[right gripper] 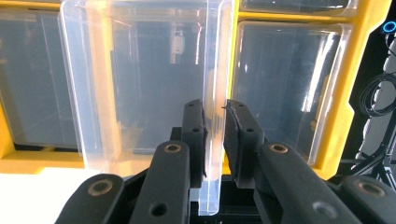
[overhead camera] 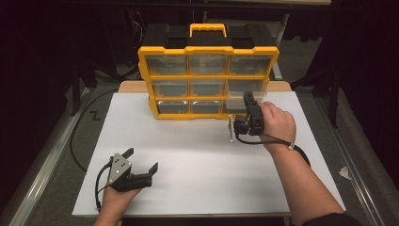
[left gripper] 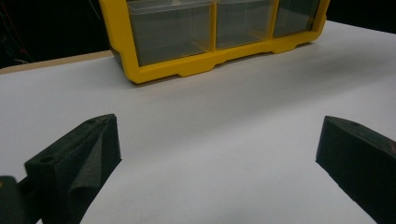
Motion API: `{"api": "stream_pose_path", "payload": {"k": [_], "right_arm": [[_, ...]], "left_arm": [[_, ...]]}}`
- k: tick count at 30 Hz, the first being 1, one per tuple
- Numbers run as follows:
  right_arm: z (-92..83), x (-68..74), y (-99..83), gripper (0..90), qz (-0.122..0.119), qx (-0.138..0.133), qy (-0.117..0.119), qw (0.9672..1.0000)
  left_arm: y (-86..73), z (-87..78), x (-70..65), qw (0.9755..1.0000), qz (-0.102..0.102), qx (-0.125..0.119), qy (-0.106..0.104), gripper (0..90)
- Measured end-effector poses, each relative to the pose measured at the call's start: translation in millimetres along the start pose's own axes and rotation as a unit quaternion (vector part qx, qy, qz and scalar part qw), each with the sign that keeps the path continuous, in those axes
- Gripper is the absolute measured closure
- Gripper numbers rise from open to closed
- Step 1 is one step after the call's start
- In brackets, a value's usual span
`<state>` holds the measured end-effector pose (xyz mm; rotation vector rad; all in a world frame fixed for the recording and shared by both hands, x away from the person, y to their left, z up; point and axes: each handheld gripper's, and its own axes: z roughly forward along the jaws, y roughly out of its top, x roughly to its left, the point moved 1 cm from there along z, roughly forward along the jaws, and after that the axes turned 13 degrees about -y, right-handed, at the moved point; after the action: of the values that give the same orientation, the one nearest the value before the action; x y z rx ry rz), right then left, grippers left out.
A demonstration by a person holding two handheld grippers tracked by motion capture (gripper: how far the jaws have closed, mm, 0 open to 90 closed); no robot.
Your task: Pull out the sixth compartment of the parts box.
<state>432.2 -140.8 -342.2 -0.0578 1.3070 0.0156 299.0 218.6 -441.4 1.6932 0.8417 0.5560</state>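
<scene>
Nearest the camera, the left gripper [overhead camera: 142, 160] sits low over the white bench [overhead camera: 197, 179] near its front left corner, held in the person's left hand [overhead camera: 115, 197]. Its jaws stand wide apart with nothing between them, and in the left gripper view bare bench top shows between the two black pads [left gripper: 88, 154].

Farther back, the right gripper [overhead camera: 248, 101] is closed on the front wall of a clear plastic drawer [right gripper: 140, 84]; in the right gripper view the pads [right gripper: 194, 126] pinch that thin wall from both sides. This drawer sticks out from the bottom row at the right end of the yellow organiser [overhead camera: 207, 49] (a cabinet of three rows of three drawers with a carrying handle on top), which stands at the back edge of the bench, about its middle. The right hand [overhead camera: 277, 125] holds its gripper just in front of the organiser's lower right corner.
</scene>
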Motion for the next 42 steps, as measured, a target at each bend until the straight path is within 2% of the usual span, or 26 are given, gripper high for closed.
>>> {"api": "stream_pose_path", "payload": {"k": [14, 15, 22, 26, 42], "right_arm": [[-13.9, -2.1, 0.5, 80.8, 0.005, 0.001, -0.001, 1.0], [-16.4, -3.7, 1.0, 80.8, -0.001, -0.003, -0.004, 1.0], [-25.3, -5.0, -0.6, 80.8, 0.007, -0.002, -0.003, 1.0], [-27.0, -6.2, -0.7, 80.8, 0.001, -0.005, -0.004, 1.0], [-30.9, -0.2, -1.8, 80.0, 0.004, -0.006, -0.011, 0.9999]], "left_arm": [[1.1, 1.3, 0.2, 1.0, 0.005, -0.001, -0.004, 0.7], [1.3, 0.9, 0.4, 1.0, 0.005, -0.001, -0.005, 0.7], [1.7, 1.0, 0.5, 1.0, 0.004, -0.003, -0.006, 0.7], [1.8, 0.9, 0.6, 1.0, 0.004, -0.003, -0.007, 0.7], [1.9, 1.6, 0.3, 0.9999, 0.006, -0.003, -0.011, 0.7]]}}
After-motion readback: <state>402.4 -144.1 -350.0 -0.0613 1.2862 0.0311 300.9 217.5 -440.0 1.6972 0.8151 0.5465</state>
